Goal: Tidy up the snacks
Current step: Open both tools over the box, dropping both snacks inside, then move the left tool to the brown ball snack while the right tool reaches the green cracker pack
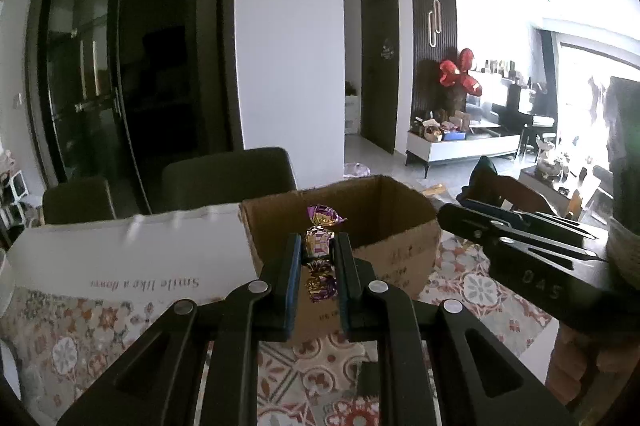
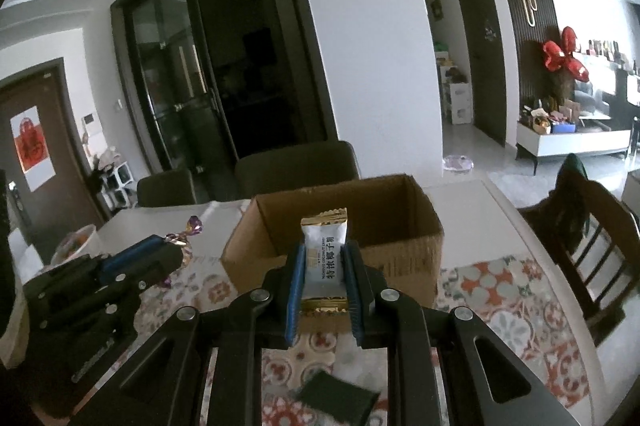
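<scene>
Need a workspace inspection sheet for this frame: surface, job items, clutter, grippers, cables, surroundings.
Surface: table under a floral patterned tablecloth, part bare.
Job's things: open brown cardboard box; purple-and-gold twist-wrapped candy; white-and-gold coconut candy packet.
Clutter: white lettered box left of the cardboard box; dark green flat packet on the cloth.
Grippers: left gripper shut on the twist candy; right gripper shut on the packet; both short of the box.
Cables: nothing seen.
Surroundings: dark chairs, dark glass doors, red balloon.
</scene>
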Tool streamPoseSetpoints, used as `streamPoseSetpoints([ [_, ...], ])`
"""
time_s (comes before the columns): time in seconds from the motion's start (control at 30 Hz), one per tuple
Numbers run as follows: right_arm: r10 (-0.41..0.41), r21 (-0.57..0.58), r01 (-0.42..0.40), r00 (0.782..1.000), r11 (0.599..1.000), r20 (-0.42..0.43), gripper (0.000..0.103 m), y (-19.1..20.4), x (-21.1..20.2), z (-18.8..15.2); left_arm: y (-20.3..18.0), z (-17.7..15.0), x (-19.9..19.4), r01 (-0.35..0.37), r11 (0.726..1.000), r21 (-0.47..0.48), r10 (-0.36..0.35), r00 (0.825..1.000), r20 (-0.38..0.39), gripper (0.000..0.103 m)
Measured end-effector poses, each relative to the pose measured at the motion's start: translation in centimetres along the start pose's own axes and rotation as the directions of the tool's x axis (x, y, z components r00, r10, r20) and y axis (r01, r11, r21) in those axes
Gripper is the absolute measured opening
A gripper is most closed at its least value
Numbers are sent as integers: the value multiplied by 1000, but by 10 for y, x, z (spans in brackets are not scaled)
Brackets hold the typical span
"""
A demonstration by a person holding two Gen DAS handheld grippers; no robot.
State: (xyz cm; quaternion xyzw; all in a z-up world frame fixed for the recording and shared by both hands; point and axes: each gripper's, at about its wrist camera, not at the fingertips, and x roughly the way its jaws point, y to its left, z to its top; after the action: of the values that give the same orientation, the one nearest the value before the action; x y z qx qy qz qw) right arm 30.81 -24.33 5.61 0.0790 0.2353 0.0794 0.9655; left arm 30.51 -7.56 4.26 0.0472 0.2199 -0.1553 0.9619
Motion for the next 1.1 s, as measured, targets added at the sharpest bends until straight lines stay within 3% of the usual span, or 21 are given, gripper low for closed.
streamPoseSetpoints([
  [0.57, -38, -10, 37, 995, 999, -95, 21, -14, 81, 46, 12, 45, 75, 6, 1000, 11, -5, 998, -69, 17],
  [0.83, -43, 21, 47, 984, 999, -170, 21, -29, 112, 54, 15, 52, 117, 61, 998, -10, -61, 980, -191, 18],
  [0.93, -55, 25, 61, 982, 998, -183, 23, -32, 116, 53, 16, 51, 123, 61, 998, -26, -65, 975, -210, 36],
  [0.97, -57, 27, 63, 981, 998, -187, 28, -33, 117, 53, 17, 50, 122, 59, 998, -26, -63, 976, -210, 41],
  [1.03, -62, 30, 69, 979, 997, -193, 42, -34, 117, 53, 19, 49, 122, 49, 999, -24, -53, 976, -211, 43],
  [1.1, -78, 17, 83, 980, 996, -183, 43, -33, 114, 52, 20, 47, 117, 36, 999, -21, -40, 976, -215, 43],
])
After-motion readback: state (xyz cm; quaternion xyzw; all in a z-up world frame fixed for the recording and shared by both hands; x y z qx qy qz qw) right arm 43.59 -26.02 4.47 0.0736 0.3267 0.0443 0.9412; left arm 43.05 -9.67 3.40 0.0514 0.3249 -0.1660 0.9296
